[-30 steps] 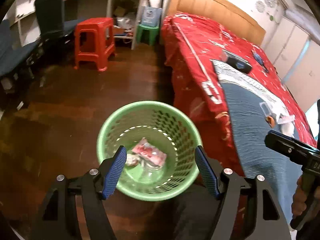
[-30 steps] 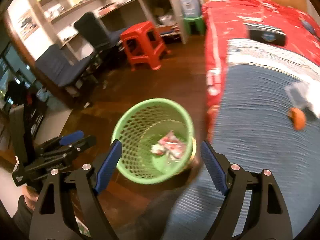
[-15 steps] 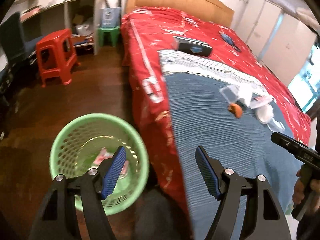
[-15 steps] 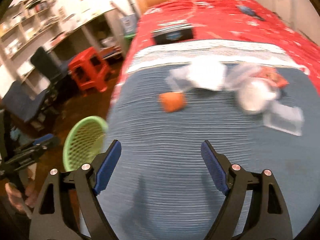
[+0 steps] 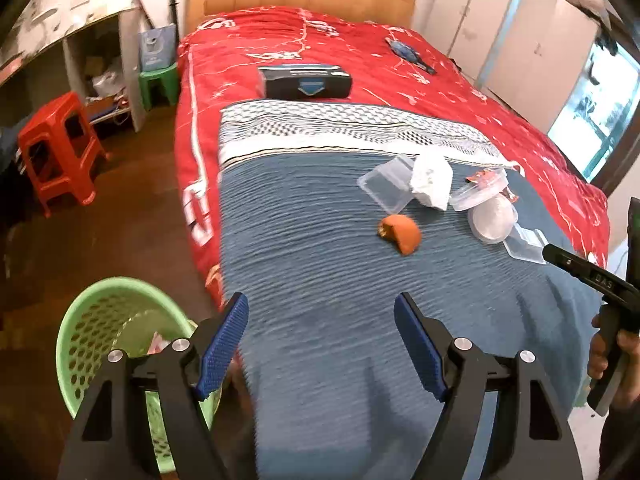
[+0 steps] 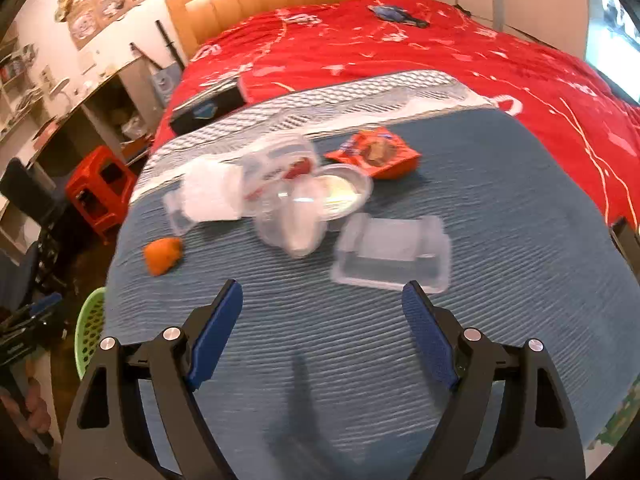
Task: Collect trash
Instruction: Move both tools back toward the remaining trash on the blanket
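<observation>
Trash lies on the blue blanket of the bed: an orange peel, a crumpled white tissue, clear plastic boxes, a round clear tub and a red snack wrapper. The green mesh basket stands on the floor beside the bed with a wrapper inside. My left gripper hovers over the blanket's near edge, its jaws opening with nothing between them. My right gripper is open and empty, just short of the clear box.
A black box and a dark blue object lie on the red cover further up the bed. A red stool, a green stool and desk shelves stand on the left. A wardrobe lines the right wall.
Both grippers swung from above the green basket to over the bed. The basket slid to the lower left of both views and the trash pile came close ahead of the right gripper.
</observation>
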### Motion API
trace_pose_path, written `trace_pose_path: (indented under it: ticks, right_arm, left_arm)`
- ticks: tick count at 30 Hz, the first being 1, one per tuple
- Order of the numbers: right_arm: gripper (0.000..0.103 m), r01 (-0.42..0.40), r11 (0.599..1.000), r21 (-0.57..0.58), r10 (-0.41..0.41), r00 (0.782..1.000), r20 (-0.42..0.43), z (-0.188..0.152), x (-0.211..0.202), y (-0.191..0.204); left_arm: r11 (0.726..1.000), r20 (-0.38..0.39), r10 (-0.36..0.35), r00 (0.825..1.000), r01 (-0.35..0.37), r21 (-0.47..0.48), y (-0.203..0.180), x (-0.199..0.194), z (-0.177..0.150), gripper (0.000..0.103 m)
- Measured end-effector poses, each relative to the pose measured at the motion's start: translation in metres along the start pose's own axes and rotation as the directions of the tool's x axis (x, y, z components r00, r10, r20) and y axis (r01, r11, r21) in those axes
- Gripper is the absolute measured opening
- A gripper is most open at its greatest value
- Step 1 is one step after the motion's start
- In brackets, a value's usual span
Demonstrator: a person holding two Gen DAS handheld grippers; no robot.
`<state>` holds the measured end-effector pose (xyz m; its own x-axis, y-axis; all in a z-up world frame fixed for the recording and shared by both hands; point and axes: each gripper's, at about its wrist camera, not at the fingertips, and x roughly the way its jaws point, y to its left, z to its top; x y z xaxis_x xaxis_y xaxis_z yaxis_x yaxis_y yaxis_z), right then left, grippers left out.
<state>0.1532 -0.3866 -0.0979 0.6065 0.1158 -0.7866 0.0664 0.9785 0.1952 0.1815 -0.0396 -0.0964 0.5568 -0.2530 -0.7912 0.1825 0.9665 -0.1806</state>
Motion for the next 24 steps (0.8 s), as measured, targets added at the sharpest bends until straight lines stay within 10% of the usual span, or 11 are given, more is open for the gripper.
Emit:
trace_pose_path:
  ticks: [24]
  right_arm:
    - [0.089, 0.127, 0.990, -0.066, -0.130, 0.991, -0.043, 0.021, 0.061, -0.024]
  left_arm:
    - [0.984, -0.063, -0.001, 0.998, 0.012, 0.176, -0.059, 0.093, 0.050, 0.078]
